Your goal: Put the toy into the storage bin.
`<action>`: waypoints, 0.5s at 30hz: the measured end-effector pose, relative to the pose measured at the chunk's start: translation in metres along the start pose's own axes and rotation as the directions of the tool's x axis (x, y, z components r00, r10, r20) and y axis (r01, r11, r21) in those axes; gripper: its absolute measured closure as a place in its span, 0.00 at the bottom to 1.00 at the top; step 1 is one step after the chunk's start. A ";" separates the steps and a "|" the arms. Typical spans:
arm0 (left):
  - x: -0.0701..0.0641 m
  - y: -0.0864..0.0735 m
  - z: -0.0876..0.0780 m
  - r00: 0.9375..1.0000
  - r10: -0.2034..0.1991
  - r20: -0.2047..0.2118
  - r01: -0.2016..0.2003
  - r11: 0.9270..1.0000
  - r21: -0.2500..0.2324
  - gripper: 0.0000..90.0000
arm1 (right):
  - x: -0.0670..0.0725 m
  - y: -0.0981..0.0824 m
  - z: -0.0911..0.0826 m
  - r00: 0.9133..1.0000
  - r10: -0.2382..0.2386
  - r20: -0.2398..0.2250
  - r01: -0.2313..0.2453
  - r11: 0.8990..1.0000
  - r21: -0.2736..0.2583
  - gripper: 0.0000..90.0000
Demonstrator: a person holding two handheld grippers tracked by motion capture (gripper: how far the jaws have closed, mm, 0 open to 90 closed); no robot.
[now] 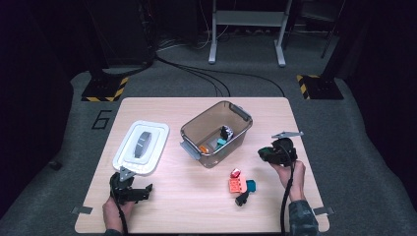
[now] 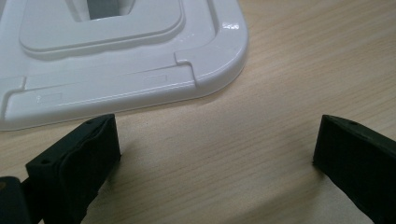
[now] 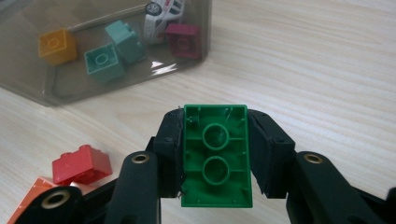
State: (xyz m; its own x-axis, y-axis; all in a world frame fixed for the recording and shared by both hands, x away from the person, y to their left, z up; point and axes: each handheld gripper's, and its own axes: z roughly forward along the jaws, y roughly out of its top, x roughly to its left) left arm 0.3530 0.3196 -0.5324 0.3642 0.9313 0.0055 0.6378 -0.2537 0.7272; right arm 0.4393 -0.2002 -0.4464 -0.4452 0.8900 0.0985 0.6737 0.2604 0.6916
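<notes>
Green brick [image 3: 215, 156] clamped in right gripper [image 3: 215, 154], hollow underside up.
Left gripper [image 2: 217, 144] gaping wide, empty; white lid [image 2: 116, 60] cut off.

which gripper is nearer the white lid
Left. The left gripper sits just below the white lid, jaws open; the right gripper is across the table, beyond the bin.

the wooden table [image 1: 196, 206] carries a white lid [image 1: 141, 147], clear bin [image 1: 216, 132] and loose bricks [image 1: 241, 184].
</notes>
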 end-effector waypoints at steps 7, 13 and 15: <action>0.000 0.000 0.000 1.000 0.000 0.000 0.000 1.000 0.000 0.00 | -0.005 0.007 0.003 1.000 0.006 0.013 -0.006 1.000 -0.004 0.66; 0.000 0.000 0.000 1.000 0.000 0.000 0.000 1.000 0.000 0.00 | -0.012 0.011 0.001 1.000 0.006 0.013 -0.005 1.000 -0.015 0.66; 0.000 0.000 0.000 1.000 -0.001 0.000 0.001 1.000 0.000 0.00 | -0.015 0.013 0.002 1.000 0.011 0.012 -0.011 1.000 -0.019 0.66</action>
State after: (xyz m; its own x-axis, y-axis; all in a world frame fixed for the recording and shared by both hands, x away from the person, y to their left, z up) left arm 0.3530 0.3196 -0.5323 0.3637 0.9315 0.0045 0.6383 -0.2528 0.7271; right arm 0.4563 -0.2089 -0.4403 -0.4306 0.8972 0.0979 0.6669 0.2432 0.7043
